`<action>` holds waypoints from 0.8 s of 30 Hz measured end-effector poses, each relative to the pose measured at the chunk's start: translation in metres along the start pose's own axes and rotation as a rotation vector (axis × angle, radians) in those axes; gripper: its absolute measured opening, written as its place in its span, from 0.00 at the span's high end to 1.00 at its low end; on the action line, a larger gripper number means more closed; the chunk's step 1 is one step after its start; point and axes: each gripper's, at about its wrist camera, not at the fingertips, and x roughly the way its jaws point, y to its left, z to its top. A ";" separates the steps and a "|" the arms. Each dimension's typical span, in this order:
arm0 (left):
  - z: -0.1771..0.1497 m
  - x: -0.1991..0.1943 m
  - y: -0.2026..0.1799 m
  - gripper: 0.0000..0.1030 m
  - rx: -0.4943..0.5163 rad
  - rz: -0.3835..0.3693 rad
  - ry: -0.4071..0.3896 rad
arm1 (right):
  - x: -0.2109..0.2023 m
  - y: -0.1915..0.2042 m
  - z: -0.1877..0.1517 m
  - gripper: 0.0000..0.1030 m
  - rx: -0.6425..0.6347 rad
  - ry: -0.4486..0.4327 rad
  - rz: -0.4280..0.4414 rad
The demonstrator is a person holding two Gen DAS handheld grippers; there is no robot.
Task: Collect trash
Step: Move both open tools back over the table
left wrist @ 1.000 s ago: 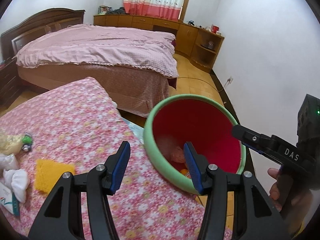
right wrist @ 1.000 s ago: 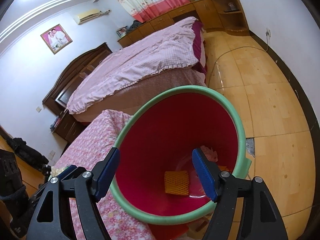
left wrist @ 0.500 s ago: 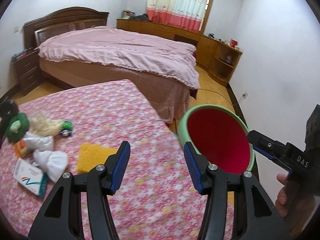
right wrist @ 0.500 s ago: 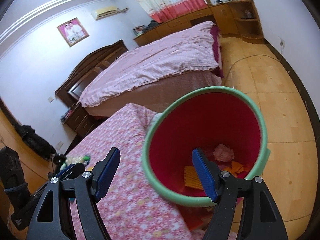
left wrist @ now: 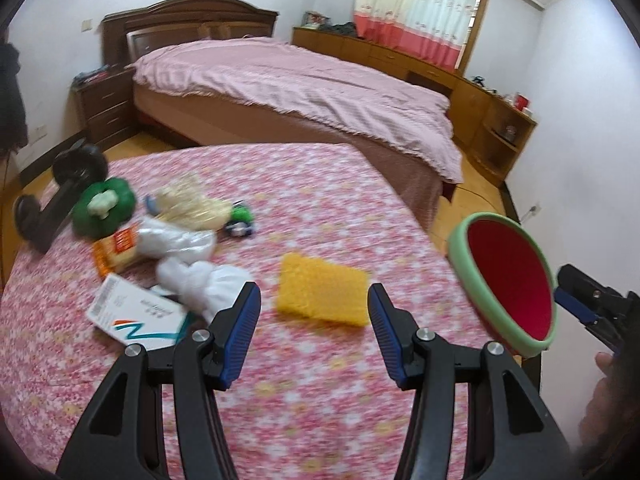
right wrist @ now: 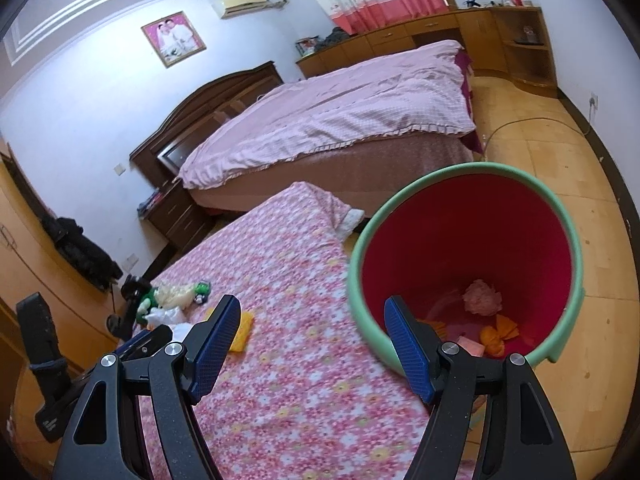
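A yellow sponge [left wrist: 322, 295] lies on the pink floral tablecloth [left wrist: 304, 208], just beyond my left gripper [left wrist: 314, 334], which hangs open and empty above the cloth. To the sponge's left sit white crumpled tissue [left wrist: 204, 282], a white card packet [left wrist: 134, 314], an orange packet [left wrist: 116, 250], a green toy [left wrist: 105, 206] and straw-coloured fluff [left wrist: 192, 204]. The red bin with a green rim [right wrist: 468, 264] stands off the table's right edge and holds pink and orange scraps [right wrist: 482, 298]. My right gripper [right wrist: 312, 346] is open and empty between table and bin.
A black dumbbell-like stand [left wrist: 60, 196] sits at the table's far left. Behind is a bed with a pink cover [left wrist: 296, 88], wooden cabinets [left wrist: 492, 120] and a bedside chest [left wrist: 104, 112]. Bare wooden floor [right wrist: 560, 168] lies around the bin.
Both views have swung left, away from the bin and onto the table. The left gripper now faces the sponge and the trash pile. The right gripper has pulled back from over the bin.
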 end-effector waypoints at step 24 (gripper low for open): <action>-0.029 0.019 0.100 0.46 -0.173 0.142 0.140 | 0.053 0.037 -0.018 0.27 -0.075 0.126 0.023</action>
